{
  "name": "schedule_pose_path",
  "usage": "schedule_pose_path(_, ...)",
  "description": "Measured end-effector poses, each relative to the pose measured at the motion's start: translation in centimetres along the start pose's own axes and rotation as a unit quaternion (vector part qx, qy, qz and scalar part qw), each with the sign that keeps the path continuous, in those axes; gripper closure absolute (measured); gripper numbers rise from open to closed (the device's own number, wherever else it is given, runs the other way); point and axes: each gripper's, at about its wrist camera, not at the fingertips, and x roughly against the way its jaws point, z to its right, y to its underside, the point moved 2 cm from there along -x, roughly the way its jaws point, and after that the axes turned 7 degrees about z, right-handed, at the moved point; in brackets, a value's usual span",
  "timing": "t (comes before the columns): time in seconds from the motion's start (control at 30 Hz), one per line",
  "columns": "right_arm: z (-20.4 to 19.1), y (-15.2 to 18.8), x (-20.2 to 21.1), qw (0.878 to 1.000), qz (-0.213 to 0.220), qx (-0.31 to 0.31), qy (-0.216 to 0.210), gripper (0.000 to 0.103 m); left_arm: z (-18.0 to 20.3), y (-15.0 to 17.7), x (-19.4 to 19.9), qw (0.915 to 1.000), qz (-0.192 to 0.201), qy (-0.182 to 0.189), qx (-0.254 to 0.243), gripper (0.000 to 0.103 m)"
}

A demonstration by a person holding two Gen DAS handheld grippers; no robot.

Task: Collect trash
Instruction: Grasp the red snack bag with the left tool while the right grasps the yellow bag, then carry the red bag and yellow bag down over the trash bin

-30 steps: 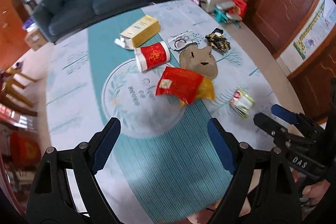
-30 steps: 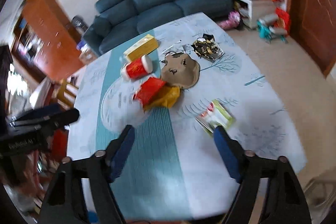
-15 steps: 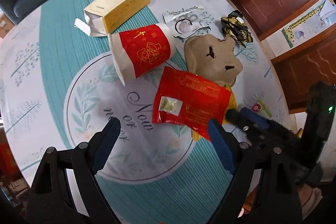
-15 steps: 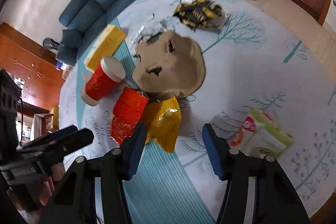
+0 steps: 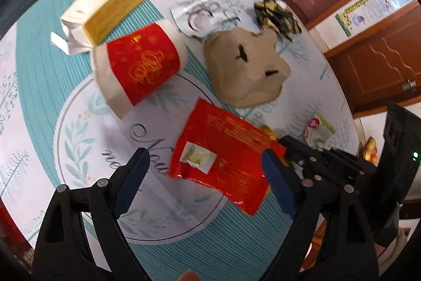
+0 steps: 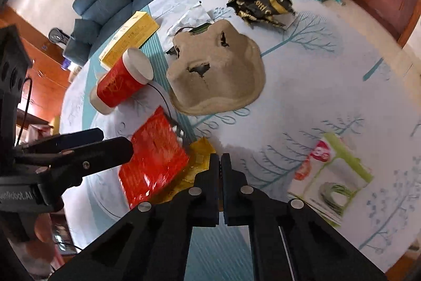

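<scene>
Left gripper (image 5: 204, 177): I see it spread wide — straddling the red wrapper (image 5: 223, 157), near table (image 5: 39, 96) edge.
Right gripper (image 6: 220, 162): pressed together, at the yellow wrapper (image 6: 201, 152) — grip unclear.

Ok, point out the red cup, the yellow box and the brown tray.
red cup (image 5: 142, 65), left wrist view, on its red side.
yellow box (image 5: 110, 1), left wrist view, on its top face.
brown tray (image 6: 218, 75), right wrist view, on its middle.

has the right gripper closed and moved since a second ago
Yes. The right gripper was wide open a second ago; now it is shut at the yellow wrapper, and it has come in closer to the brown pulp tray.
</scene>
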Motion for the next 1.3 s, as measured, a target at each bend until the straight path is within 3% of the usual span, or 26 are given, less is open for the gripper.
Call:
schedule_pose_path(0.2,1.5,1.6,2.2,0.999,0.011,0.009,0.033,0.101,0.7,1.0,-1.4,0.9994,-0.025,-0.005,-0.023,0.018)
schedule_pose_path(0.57,2.8,2.5,2.6,0.999,0.011,0.003,0.031,0.101,3.3,1.7,-4.2,0.9971,-0.073,-0.012,-0.019,0.019)
schedule_pose_path(0.67,2.6,2.8,2.5,1.000,0.009,0.003,0.025,0.101,4.4,2.1,-4.7,0.9959,-0.073,-0.043,-0.033,0.035)
schedule_pose_path(0.73,2.4,2.9,2.5,1.000,0.009,0.002,0.021,0.101,5.0,2.2,-4.6,0.9958,-0.070,-0.045,-0.038,0.071)
schedule_pose_path(0.83,2.1,3.0,2.4,1.000,0.009,0.004,0.018,0.101,5.2,2.4,-4.5,0.9967,-0.074,-0.025,-0.021,0.083)
schedule_pose_path(1.3,3.2,3.2,5.8,0.999,0.032,-0.010,-0.011,0.102,2.3,3.4,2.7,0.9993,-0.001,-0.032,0.019,0.092)
